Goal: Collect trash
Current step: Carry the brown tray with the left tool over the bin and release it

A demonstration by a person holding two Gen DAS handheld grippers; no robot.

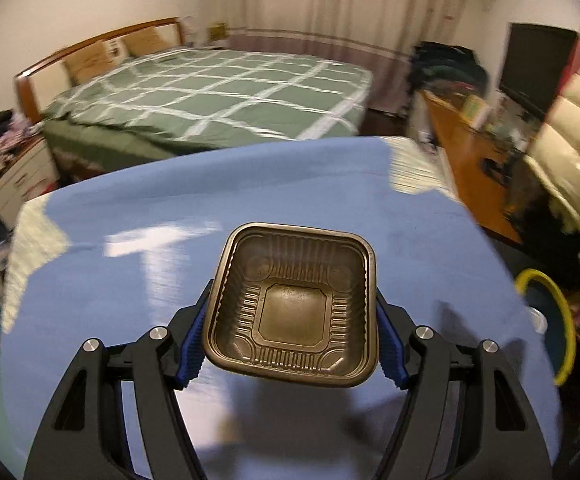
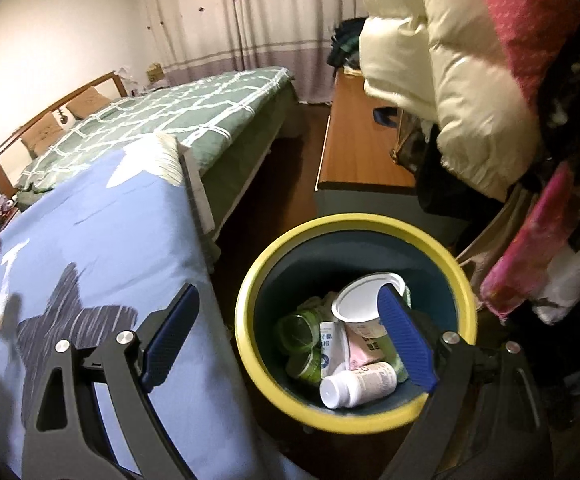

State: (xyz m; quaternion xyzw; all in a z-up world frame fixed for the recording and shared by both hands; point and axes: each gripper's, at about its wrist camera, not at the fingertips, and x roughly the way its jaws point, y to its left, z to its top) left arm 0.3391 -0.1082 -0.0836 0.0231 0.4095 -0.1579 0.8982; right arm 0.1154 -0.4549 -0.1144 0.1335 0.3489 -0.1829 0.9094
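While my left gripper [image 1: 290, 312] is pinching the ribbed brown plastic tray [image 1: 294, 304] by its side walls, which I'm judging light and flimsy, my right gripper [image 2: 290, 336] is hanging spread and empty above the yellow-rimmed bin [image 2: 249, 300].

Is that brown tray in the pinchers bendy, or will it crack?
The brown tray looks like thin ribbed plastic, so probably light and bendy rather than brittle. The left gripper pinches its two sides; a hard squeeze might buckle it. Its shiny surface could be slippery.
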